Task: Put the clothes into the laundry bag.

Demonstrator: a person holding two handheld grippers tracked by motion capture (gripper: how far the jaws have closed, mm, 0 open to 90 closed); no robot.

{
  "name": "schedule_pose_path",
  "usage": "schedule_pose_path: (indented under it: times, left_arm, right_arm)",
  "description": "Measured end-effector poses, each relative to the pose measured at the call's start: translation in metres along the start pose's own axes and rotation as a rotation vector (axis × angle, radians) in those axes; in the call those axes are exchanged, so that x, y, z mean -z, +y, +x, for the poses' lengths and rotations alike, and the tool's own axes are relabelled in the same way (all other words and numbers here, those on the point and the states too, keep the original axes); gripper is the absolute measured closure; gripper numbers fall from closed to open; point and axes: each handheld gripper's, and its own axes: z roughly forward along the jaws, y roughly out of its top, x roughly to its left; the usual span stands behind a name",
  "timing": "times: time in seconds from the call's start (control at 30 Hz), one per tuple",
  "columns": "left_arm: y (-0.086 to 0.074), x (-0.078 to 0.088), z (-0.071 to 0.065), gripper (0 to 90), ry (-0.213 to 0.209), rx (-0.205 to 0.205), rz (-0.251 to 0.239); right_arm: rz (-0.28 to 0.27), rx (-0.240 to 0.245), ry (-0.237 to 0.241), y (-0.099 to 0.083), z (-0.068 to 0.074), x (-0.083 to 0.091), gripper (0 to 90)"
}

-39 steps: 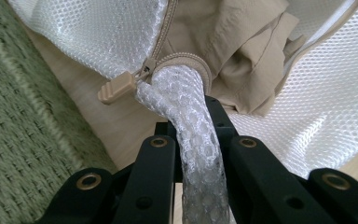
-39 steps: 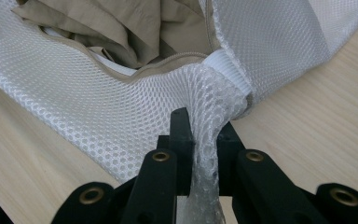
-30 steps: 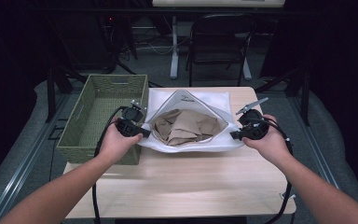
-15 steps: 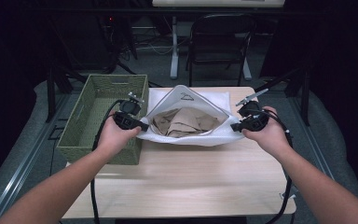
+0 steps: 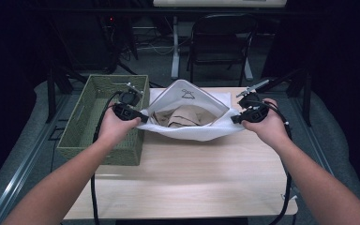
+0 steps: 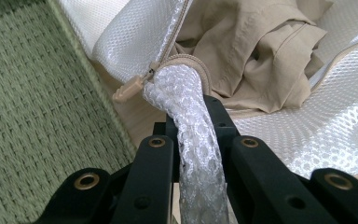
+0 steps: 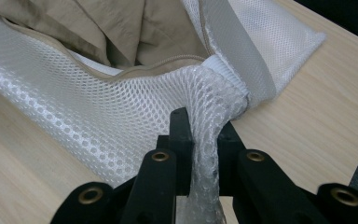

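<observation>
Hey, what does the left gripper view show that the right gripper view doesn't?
Left gripper view alone: the green basket beside the mesh bag and the tan zipper pull at the pinched corner. Right gripper view alone: the bag's far corner lying on bare table. Both: black jaws shut on bunched mesh, with tan clothing inside the open bag.

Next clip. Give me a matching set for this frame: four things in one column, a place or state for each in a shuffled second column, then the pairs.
Things:
1. mesh bag
2. tan garment
3. green basket
4. zipper pull

Places or states:
A. lies inside the open bag
B. stands at the table's left edge
C. sits at the bag's corner just past the left gripper
D. stretched between the left gripper and the right gripper

Pairs: 1-D, 2-A, 3-B, 4-C
</observation>
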Motion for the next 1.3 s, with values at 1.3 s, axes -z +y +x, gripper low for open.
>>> schedule_pose_path:
  times: [1.3]
  left_arm:
    - [0.033, 0.033, 0.005, 83.6, 0.060, -0.005, -0.096]
  right_arm:
    - [-0.098, -0.040, -0.062, 0.025, -0.023, 0.023, 82.7]
